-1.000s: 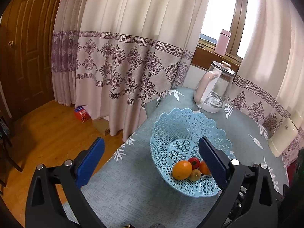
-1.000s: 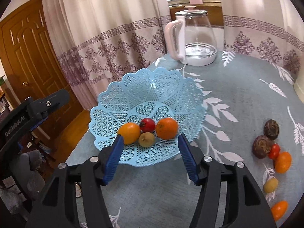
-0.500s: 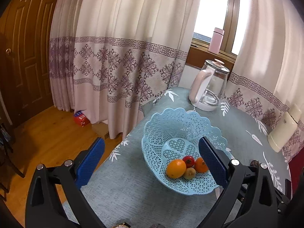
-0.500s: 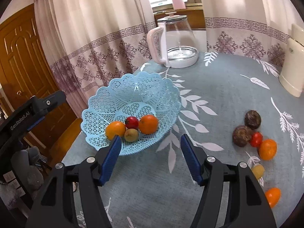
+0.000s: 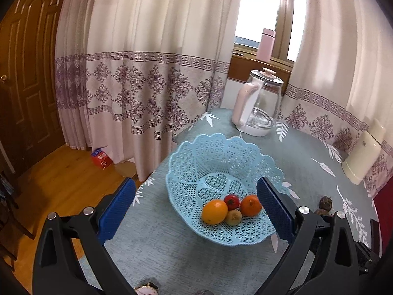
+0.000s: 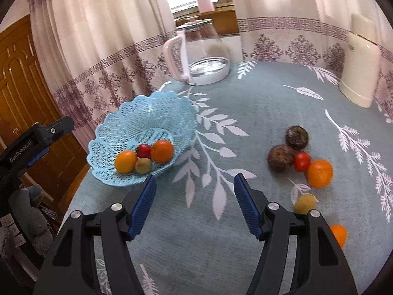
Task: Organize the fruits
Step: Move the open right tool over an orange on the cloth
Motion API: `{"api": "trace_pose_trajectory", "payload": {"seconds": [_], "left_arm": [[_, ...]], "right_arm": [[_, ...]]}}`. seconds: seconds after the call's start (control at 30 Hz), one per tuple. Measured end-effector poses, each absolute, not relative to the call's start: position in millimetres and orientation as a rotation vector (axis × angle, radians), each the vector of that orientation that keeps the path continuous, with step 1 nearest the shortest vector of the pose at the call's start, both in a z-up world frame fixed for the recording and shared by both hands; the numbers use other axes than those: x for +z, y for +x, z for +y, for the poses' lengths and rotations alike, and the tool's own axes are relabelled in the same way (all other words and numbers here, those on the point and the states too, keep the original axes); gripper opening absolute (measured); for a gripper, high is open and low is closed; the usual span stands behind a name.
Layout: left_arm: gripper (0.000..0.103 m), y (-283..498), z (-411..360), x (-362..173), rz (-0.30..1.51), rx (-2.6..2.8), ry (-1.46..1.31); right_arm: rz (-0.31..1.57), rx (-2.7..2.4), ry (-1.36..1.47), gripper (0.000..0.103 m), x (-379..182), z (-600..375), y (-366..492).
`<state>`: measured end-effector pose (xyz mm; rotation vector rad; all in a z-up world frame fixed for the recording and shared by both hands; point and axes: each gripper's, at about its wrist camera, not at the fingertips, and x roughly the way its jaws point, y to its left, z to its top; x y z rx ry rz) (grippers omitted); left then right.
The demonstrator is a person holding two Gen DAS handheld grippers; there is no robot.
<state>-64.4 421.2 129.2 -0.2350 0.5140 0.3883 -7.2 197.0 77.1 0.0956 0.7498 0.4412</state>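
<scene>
Between picks: both claws spread, empty. Left claw (image 5: 195, 209) hangs over basket (image 6: 127, 120), four fruits inside. Right claw (image 6: 194, 202) over bare table (image 6: 270, 93); loose fruit cluster (image 6: 301, 158) off right. Next call: swing right, straddle orange (image 6: 319, 173), clamp.

Patterned curtains (image 5: 147, 78) flank a bright window (image 5: 258, 7); wooden door (image 5: 22, 68) (panelled) stands over plank floor (image 5: 61, 172).

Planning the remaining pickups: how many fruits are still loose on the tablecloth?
6, right of the basket: two brown fruits, a tomato, an orange, a yellow fruit, and an orange one partly hidden.
</scene>
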Motion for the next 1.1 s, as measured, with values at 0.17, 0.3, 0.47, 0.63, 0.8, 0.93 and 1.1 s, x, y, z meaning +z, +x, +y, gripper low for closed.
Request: {"api": "trace_pose_trajectory", "payload": {"seconds": [0.17, 0.3, 0.47, 0.63, 0.8, 0.93, 1.1], "left_arm": [[0.1, -59.5, 408.8, 128.0, 0.524, 0.362, -0.208], [0.1, -57.4, 399.6, 127.5, 0.527, 0.339, -0.194], [0.1, -54.0, 383.3, 125.2, 0.536, 0.3, -0.159], [0.1, -53.4, 371.3, 123.2, 0.542, 0.271, -0.131], [0.1, -50.6, 362.2, 121.1, 0.549, 0.255, -0.114], [0.1, -48.7, 355.6, 118.0, 0.558, 0.245, -0.105], [0.1, -45.9, 345.1, 113.9, 0.568, 0.228, -0.085]], "right_arm": [[0.756, 0.403, 0.099, 0.066, 71.6, 180.2, -9.4], [0.756, 0.358, 0.086, 0.066, 65.0, 162.8, -14.2], [0.77, 0.286, 0.095, 0.066, 55.0, 134.0, -15.6], [0.76, 0.233, 0.109, 0.066, 53.4, 109.4, -19.5], [0.768, 0.164, 0.109, 0.066, 44.7, 80.9, -24.2], [0.782, 0.117, 0.125, 0.066, 37.8, 60.2, -26.7], [0.795, 0.09, 0.14, 0.066, 31.6, 42.3, -27.7]]}}
